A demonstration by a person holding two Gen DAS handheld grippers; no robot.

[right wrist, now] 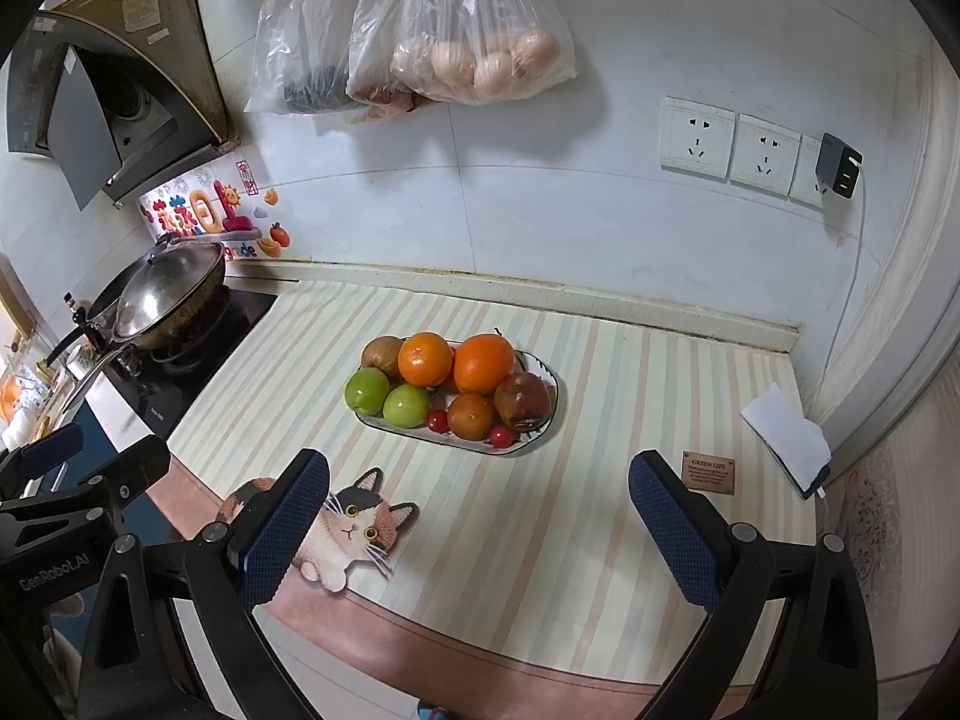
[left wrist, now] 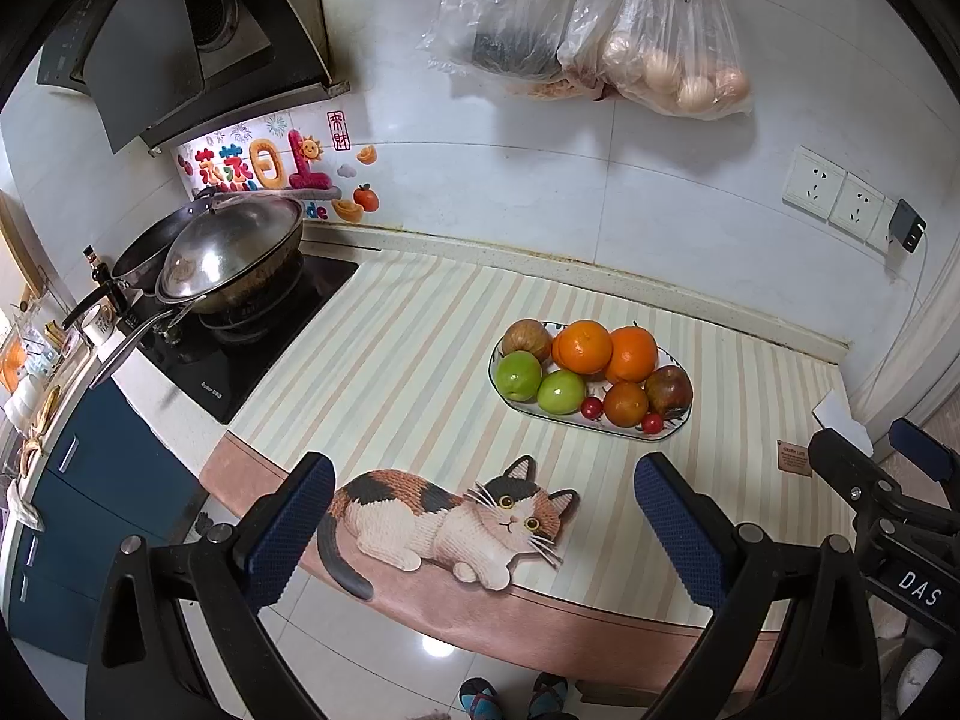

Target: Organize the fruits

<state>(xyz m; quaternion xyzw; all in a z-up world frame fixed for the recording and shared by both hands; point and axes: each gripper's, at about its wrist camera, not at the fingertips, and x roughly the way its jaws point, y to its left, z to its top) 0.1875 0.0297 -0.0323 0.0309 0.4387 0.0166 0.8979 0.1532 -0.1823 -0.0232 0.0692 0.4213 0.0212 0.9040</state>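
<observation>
Legible writing: "GenRobot.AI" and "DAS" on the rigs, "GREEN LIFE" on the mat tag [right wrist: 708, 473]. Left gripper [left wrist: 485, 501] and right gripper [right wrist: 479, 501] — both spread wide, empty — hover near the striped mat [right wrist: 540, 516]; fruit plate [right wrist: 543, 429] beyond, tiled kitchen wall [right wrist: 570, 210] far.

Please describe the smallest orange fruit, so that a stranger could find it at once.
On the striped mat, find the oval plate of fruit. The smallest orange fruit lies at its near edge, between two red cherry tomatoes; it is darker than the two big oranges behind it.

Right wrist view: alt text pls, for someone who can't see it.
An oval plate of oranges, green apples, brownish fruit and small red fruit sits on a striped mat on a kitchen counter. The open right gripper hangs empty before it; a wok sits far left.
</observation>
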